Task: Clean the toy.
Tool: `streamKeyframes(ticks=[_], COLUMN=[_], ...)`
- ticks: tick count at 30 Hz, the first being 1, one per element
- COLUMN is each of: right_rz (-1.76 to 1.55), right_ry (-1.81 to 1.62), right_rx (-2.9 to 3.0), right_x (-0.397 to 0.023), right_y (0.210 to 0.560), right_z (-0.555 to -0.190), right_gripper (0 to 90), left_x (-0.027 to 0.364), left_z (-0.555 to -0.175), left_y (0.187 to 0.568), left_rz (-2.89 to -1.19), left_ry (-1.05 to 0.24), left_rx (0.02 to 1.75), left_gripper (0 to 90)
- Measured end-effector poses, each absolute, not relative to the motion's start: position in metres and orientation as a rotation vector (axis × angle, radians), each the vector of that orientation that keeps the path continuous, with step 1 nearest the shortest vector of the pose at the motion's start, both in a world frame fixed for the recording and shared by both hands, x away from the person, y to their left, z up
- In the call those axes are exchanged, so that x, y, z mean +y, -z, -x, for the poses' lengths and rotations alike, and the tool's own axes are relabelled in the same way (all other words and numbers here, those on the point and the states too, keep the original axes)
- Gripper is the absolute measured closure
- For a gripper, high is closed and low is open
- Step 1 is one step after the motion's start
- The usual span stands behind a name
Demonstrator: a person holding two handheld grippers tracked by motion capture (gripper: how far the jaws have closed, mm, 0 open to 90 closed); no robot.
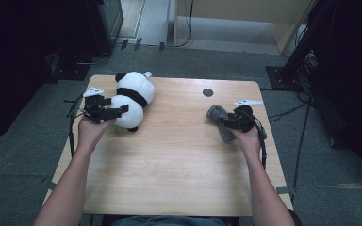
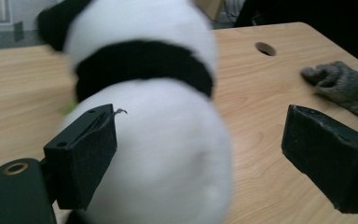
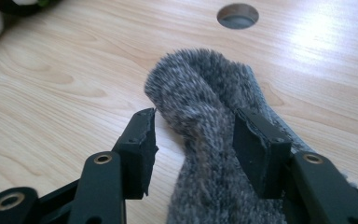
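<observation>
A black-and-white plush panda [image 1: 132, 96] lies at the far left of the wooden table [image 1: 179, 165]. My left gripper [image 1: 115, 111] reaches in from its near side, jaws spread wide around the round white body [image 2: 158, 140]. One pad sits against the plush and the other stands well apart from it, so the left gripper [image 2: 200, 130] is open. On the right lies a grey knitted sock [image 1: 217, 115]. My right gripper [image 1: 226, 123] straddles the sock [image 3: 200, 79]. One pad rests by the fabric and a gap shows at the other, leaving the right gripper [image 3: 196, 123] open.
A round cable hole [image 1: 208, 92] is in the table's far right part. Something small and green [image 1: 116, 127] peeks from under the panda. Cables trail off both table sides. Dark equipment stands on the floor beyond.
</observation>
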State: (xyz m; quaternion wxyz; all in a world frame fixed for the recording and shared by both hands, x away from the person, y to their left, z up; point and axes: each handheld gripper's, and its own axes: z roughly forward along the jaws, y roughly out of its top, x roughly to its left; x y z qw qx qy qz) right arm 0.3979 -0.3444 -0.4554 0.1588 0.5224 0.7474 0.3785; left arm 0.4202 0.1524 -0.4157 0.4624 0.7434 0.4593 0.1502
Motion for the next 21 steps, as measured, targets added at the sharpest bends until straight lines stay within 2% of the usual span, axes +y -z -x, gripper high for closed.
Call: streamKeyframes(ticks=[11, 21], right_rz=[-1.430, -1.330], right_ry=[-1.118, -1.129], right_rx=[2.157, 2.228], right_x=[-0.331, -0.296], right_y=[0.441, 0.442], right_z=[-0.381, -0.361], right_gripper=[47.9, 46.3], left_x=[0.123, 0.088], left_z=[-0.409, -0.393], left_y=[0.417, 0.426], left_rz=[-1.847, -1.912], left_ry=[-0.323, -0.258], left_rx=[1.025, 0.920], left_gripper=[12.6, 13.1])
